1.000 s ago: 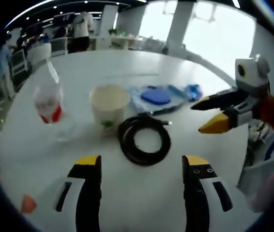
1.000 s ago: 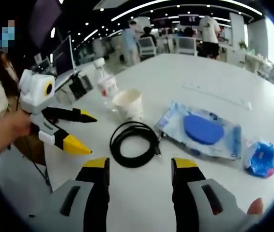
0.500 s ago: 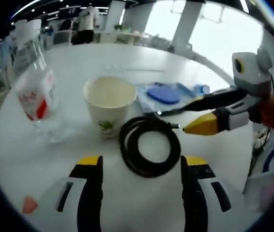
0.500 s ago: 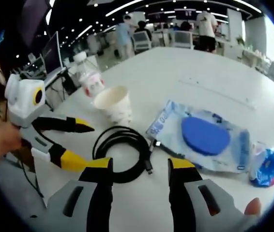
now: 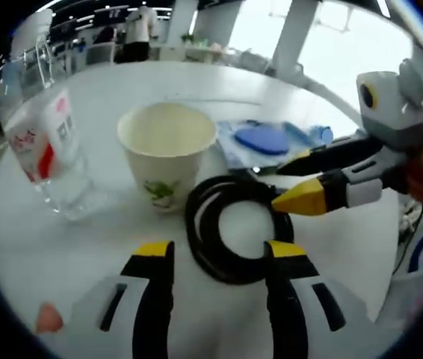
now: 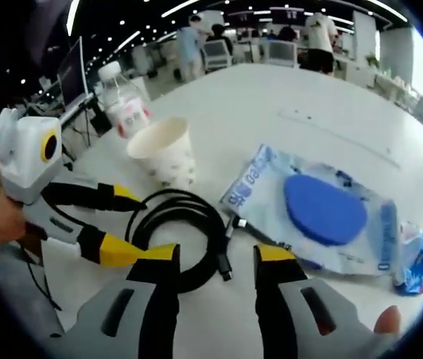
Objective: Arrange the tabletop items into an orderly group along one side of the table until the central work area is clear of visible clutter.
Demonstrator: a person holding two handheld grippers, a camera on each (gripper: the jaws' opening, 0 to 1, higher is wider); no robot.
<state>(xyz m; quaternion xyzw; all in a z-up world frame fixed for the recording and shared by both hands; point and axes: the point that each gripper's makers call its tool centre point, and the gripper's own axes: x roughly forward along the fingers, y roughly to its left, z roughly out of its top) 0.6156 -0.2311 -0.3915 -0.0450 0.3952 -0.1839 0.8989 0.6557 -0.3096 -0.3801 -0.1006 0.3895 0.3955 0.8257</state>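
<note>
Lying coiled on the white worktop (image 5: 62, 247), the black cable (image 5: 230, 232) serves as the landmark for everything else. The left gripper (image 5: 219, 258) hovers just above the cable's near edge, jaws apart and holding nothing. The right gripper (image 6: 215, 258) sits at the coil's other side, jaws likewise apart and empty, with the cable's plug end lying between them. Just beside the cable stands a paper cup (image 5: 167, 153), upright. Beyond the cup, farther from the cable, a clear plastic bottle (image 5: 47, 149) with a red-and-white label stands. On the cable's opposite side lies a wet-wipe packet (image 6: 312, 213) with a blue lid, and past it a crumpled blue wrapper (image 6: 417, 254).
</note>
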